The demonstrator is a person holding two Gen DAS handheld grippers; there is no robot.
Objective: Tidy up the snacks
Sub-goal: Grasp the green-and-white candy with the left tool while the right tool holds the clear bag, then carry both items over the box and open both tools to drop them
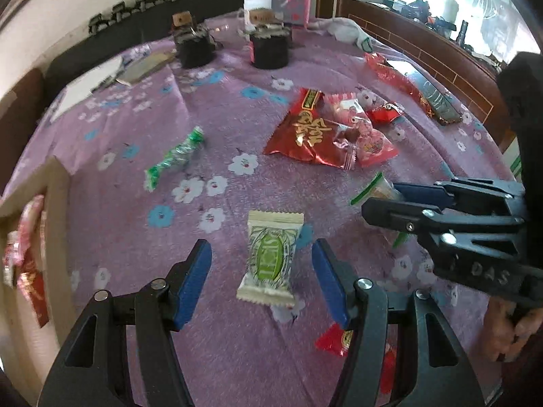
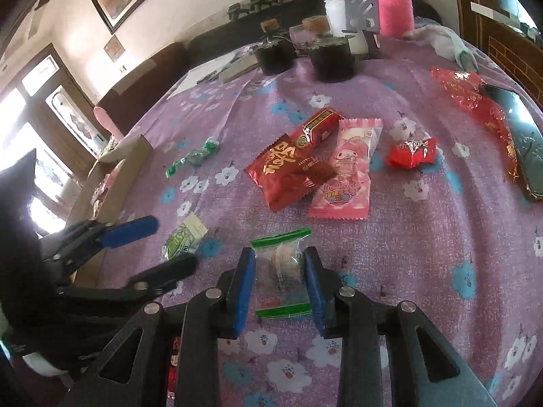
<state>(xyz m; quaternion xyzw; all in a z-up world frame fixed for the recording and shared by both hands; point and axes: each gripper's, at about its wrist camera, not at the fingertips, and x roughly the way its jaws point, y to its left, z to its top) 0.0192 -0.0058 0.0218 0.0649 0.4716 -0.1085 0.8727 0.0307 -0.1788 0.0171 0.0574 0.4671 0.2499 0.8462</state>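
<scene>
A cream and green snack packet (image 1: 269, 259) lies on the purple floral cloth between the fingers of my open left gripper (image 1: 262, 254); it also shows in the right wrist view (image 2: 185, 239). My right gripper (image 2: 279, 263) is shut on a clear packet with green ends (image 2: 281, 274), its pads pressing both sides; the packet pokes out past the fingers in the left wrist view (image 1: 375, 190). A red snack bag (image 1: 303, 132), a pink packet (image 1: 364, 135) and a small red packet (image 2: 412, 152) lie further out. A green twisted candy (image 1: 176, 156) lies to the left.
A cardboard box (image 1: 51, 203) with red and pink packets stands at the left edge. Two black pots (image 1: 269, 49) and a pink bottle (image 2: 393, 3) stand at the back. A phone (image 2: 529, 149) and a red wrapper (image 2: 475, 101) lie at the right. A red packet (image 1: 334, 339) lies under my left gripper.
</scene>
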